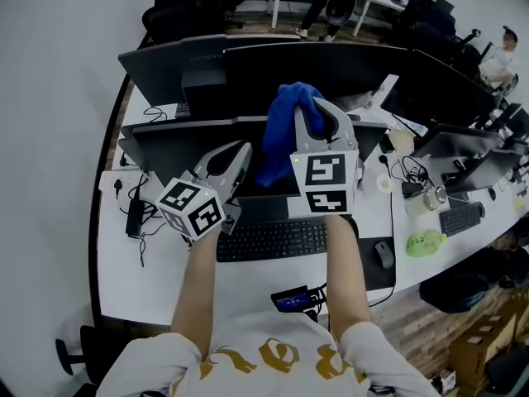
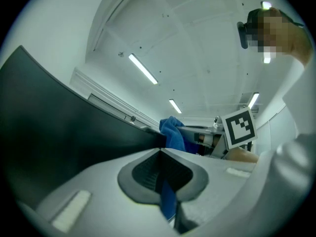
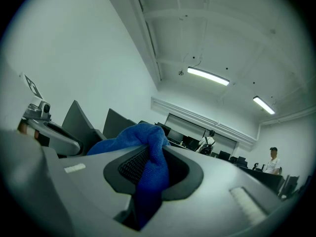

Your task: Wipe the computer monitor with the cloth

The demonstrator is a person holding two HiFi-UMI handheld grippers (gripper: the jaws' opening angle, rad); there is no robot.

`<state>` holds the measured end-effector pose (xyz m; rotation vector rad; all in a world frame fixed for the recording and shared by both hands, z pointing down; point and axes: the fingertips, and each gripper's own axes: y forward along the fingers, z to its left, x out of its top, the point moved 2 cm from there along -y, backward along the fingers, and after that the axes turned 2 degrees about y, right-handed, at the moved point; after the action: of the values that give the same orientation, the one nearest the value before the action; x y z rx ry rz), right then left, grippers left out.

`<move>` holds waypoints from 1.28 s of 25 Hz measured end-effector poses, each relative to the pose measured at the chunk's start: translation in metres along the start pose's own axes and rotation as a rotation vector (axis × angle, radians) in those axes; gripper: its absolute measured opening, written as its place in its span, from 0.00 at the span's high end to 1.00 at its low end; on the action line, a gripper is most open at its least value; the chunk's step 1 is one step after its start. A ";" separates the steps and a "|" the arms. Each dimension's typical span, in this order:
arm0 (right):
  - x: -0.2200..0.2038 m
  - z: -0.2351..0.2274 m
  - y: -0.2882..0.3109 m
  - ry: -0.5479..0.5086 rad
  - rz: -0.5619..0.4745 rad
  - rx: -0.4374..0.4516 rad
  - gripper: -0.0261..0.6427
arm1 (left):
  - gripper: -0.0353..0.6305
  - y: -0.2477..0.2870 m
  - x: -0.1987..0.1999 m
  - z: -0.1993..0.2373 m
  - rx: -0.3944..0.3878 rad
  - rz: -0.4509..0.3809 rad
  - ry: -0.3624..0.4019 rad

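Observation:
The blue cloth [image 1: 281, 139] hangs in front of the dark computer monitor [image 1: 178, 145], near its top edge. My right gripper [image 1: 315, 107] is raised above the monitor and shut on the cloth's top, which bunches over its jaws in the right gripper view [image 3: 144, 138]. My left gripper [image 1: 240, 152] is lower and to the left, close against the screen, beside the cloth's lower end. In the left gripper view its jaws are shut with a thin blue strip of cloth [image 2: 168, 201] between them. The screen [image 2: 49, 127] fills that view's left.
A black keyboard [image 1: 273, 240] and mouse [image 1: 384, 255] lie on the white desk [image 1: 149, 279] under my arms. A small device [image 1: 293, 298] sits at the desk's front edge. Further monitors [image 1: 248, 69] stand behind. Cables [image 1: 136, 213] lie at left, a green object [image 1: 424, 241] at right.

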<state>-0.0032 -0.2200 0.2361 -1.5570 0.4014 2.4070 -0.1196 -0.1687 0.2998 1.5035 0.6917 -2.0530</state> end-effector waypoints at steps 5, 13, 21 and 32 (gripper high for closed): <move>-0.010 -0.013 -0.005 -0.003 0.010 -0.022 0.82 | 0.95 0.006 -0.003 -0.009 -0.013 0.014 0.005; -0.016 -0.022 -0.008 -0.024 0.009 -0.047 0.82 | 0.95 0.010 -0.006 -0.014 -0.008 0.024 0.014; -0.023 -0.036 -0.012 -0.014 -0.007 -0.059 0.81 | 0.95 0.017 -0.010 -0.022 0.003 0.060 0.060; -0.038 -0.065 -0.020 0.020 -0.011 -0.056 0.81 | 0.95 0.032 -0.021 -0.039 -0.012 0.083 0.065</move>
<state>0.0739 -0.2270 0.2436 -1.6034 0.3312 2.4153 -0.0658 -0.1651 0.3062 1.5718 0.6540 -1.9425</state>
